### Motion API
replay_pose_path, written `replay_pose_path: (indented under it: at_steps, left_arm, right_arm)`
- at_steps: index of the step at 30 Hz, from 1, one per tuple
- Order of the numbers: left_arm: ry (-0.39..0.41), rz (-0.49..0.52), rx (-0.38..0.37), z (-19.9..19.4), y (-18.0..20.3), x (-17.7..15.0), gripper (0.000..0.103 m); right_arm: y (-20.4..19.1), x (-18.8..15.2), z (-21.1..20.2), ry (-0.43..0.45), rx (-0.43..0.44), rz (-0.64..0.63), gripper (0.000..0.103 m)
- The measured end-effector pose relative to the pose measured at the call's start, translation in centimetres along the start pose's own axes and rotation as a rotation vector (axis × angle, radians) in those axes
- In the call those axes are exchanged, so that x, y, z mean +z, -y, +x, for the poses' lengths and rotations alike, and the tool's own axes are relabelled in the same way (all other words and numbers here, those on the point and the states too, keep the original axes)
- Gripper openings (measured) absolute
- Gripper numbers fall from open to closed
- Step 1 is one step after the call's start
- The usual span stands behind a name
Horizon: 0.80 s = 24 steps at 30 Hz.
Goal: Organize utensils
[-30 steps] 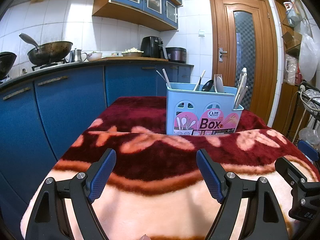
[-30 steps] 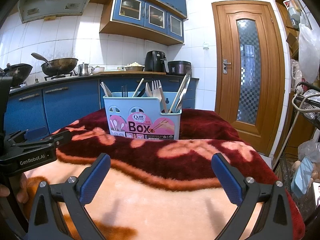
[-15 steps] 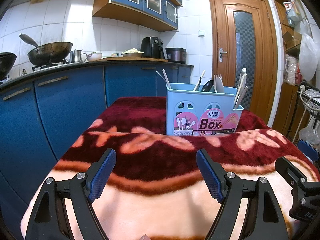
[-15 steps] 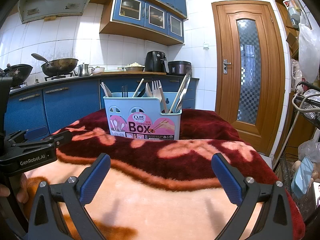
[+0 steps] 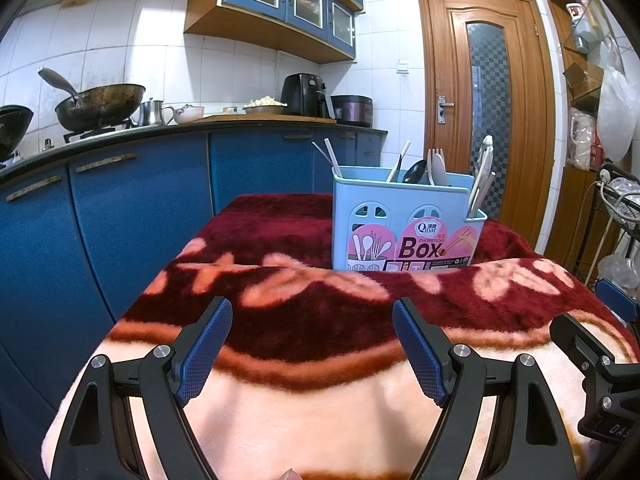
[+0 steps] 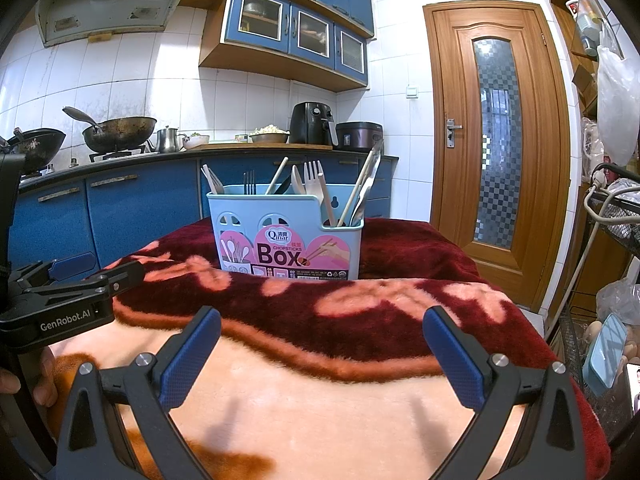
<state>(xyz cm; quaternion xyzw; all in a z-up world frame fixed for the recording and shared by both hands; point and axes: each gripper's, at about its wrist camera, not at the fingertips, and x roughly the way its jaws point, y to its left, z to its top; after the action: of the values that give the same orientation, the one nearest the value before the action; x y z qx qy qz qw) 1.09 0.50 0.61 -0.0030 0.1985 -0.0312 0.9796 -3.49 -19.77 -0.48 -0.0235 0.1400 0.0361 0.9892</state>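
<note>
Only the right view shows a dark fork [image 6: 249,187] in the box [image 6: 286,236], left gripper [image 5: 312,346] and right gripper [image 6: 320,354] both spread wide, holding nothing, above the blanket [image 6: 320,400]

1. White-tiled walls [image 6: 120,80] back blue base cabinets [image 6: 140,208] under a dark countertop [image 5: 240,126].
2. A wooden door [image 6: 496,140] (patterned glass panel) stands right.
3. Blue glass-fronted wall cabinets [image 6: 296,32] hang above.
</note>
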Motion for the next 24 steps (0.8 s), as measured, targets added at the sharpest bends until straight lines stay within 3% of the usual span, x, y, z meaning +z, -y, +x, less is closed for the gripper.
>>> replay_pose_path:
  at_steps: [24]
  left_arm:
    - [0.006, 0.005, 0.008, -0.13, -0.1, 0.16, 0.083]
  right_arm:
    - [-0.02, 0.0, -0.06, 0.002, -0.001, 0.003, 0.103]
